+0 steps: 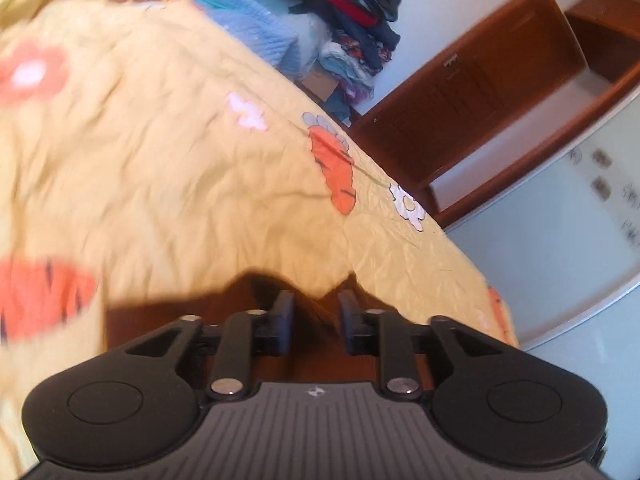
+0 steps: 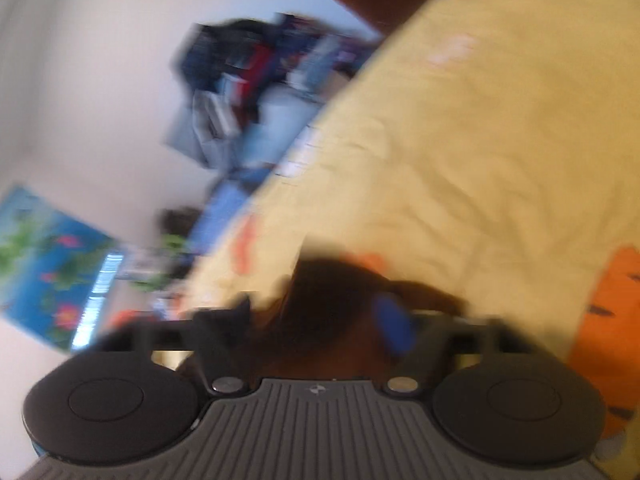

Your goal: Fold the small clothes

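Big yellow bedspread (image 1: 168, 168) fills the left wrist view, crumpled, splashed with orange and white flowers, and it fills the right side of the right wrist view too. Past its far edge sits a heap of mixed clothes (image 1: 352, 28), dark and blue and red, against the pale wall, beside a light blue knitted blanket (image 1: 256, 24). A brown wooden door (image 1: 472, 92) stands off to the right. Down low, a dark brown garment (image 1: 316, 320) lies on the spread right at the left gripper (image 1: 316, 314); its jaws stand a little apart with the brown cloth between them, though whether they pinch it I cannot tell. The right gripper (image 2: 316, 322) is badly blurred, jaws set wide, brown cloth bunched between them, grip unclear
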The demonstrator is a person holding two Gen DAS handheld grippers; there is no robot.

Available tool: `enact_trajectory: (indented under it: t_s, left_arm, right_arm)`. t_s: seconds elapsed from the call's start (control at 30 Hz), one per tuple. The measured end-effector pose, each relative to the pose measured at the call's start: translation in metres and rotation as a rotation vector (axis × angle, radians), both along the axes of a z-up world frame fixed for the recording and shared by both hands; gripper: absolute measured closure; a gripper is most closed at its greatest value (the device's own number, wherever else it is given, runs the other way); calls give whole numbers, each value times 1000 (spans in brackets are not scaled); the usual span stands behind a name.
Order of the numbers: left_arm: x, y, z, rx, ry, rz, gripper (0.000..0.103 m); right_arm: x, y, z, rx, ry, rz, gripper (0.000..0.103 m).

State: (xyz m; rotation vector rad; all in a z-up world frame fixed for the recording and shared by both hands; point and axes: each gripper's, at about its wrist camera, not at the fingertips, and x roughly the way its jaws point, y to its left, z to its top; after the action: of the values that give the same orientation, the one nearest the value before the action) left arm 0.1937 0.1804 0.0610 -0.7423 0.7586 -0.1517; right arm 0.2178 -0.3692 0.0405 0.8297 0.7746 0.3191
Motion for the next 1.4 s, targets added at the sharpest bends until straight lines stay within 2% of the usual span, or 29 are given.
enact_trajectory:
  t_s: [0.03, 0.07, 0.1, 0.17, 0.2, 0.23, 0.3, 0.37, 0.43, 0.53, 0.57, 0.6, 0.63, 0.67, 0.7, 0.73, 0.8, 0.97, 1.07, 1.17, 1.2, 1.23, 1.27, 1.33, 1.37, 1.4]
  left_arm:
    - [-19, 1, 1, 36, -27, 14, 53]
    - [-40, 1, 3, 90, -51, 33, 34]
    - [-65, 1, 6, 145, -85, 59, 22]
    - [-114, 4, 7, 207, -133, 107, 20]
    - [-137, 9, 4, 211, -135, 130, 20]
    - [-156, 13, -2, 194, -111, 159, 20]
    - [-174, 21, -19, 108, -15, 182, 20]
    - [-168, 25, -38, 29, 66, 131, 20]
    - [-159, 16, -41, 45, 53, 86, 20]
    - [-136, 6, -41, 17, 81, 30, 21]
    - [-129, 2, -41, 29, 83, 17, 33]
    - [-123, -3, -41, 70, 97, 19, 71]
    - [-117, -7, -43, 104, 135, 13, 88]
    - [-114, -7, -47, 101, 147, 11, 91]
    - [-112, -6, -48, 94, 155, 14, 91]
    - [-112, -6, -46, 93, 165, 16, 92]
    - [-117, -4, -38, 88, 155, 15, 93]
    - [-164, -4, -3, 58, 70, -69, 94]
    - [-212, -10, 1, 103, 56, -144, 94]
    - [-244, -15, -20, 243, 81, -208, 90]
    - [-250, -14, -24, 294, 96, -209, 90]
    - [-252, -10, -23, 325, 102, -210, 90]
    - [-250, -5, -16, 341, 92, -205, 87]
    - [-242, -2, 9, 426, 16, -170, 85]
    - [-235, -7, 26, 519, -46, -152, 75]
    - [-226, -17, 40, 617, -113, -158, 51]
  right_arm:
    - [-10, 3, 1, -13, -35, 24, 28]
    - [-24, 5, 5, -39, -72, 56, 28]
    - [-37, 7, 8, -79, -94, 78, 27]
    - [-71, 7, 11, -200, -120, 118, 27]
    - [-86, 6, 12, -275, -124, 129, 27]
    - [-102, 5, 10, -348, -116, 137, 26]
    - [-131, 1, 1, -405, -78, 152, 26]
    - [-151, -2, -12, -361, -12, 162, 26]
    - [-168, -3, -14, -290, -24, 171, 23]
    - [-160, 1, -15, -187, 4, 188, 23]
    - [-155, 2, -16, -144, 19, 198, 24]
    - [-150, 2, -19, -100, 31, 203, 29]
    - [-145, 2, -22, -65, 45, 200, 37]
    - [-132, 5, -23, -48, 72, 195, 69]
    - [-127, 7, -27, -45, 110, 199, 83]
    - [-125, 6, -32, -46, 127, 201, 83]
    - [-129, 6, -33, -51, 100, 218, 83]
    - [-159, -2, 2, -103, 2, 276, 84]
    - [-195, -10, 21, -162, -36, 327, 84]
    - [-234, -14, 20, -265, -19, 382, 81]
    - [-242, -15, 13, -261, 5, 392, 73]
    - [-249, -18, 6, -245, 30, 388, 69]
    - [-251, -19, 5, -259, 55, 365, 56]
    - [-252, -29, 15, -306, 29, 292, 51]
    - [-249, -35, 24, -311, -13, 248, 43]
    - [-243, -39, 34, -309, -52, 212, 33]
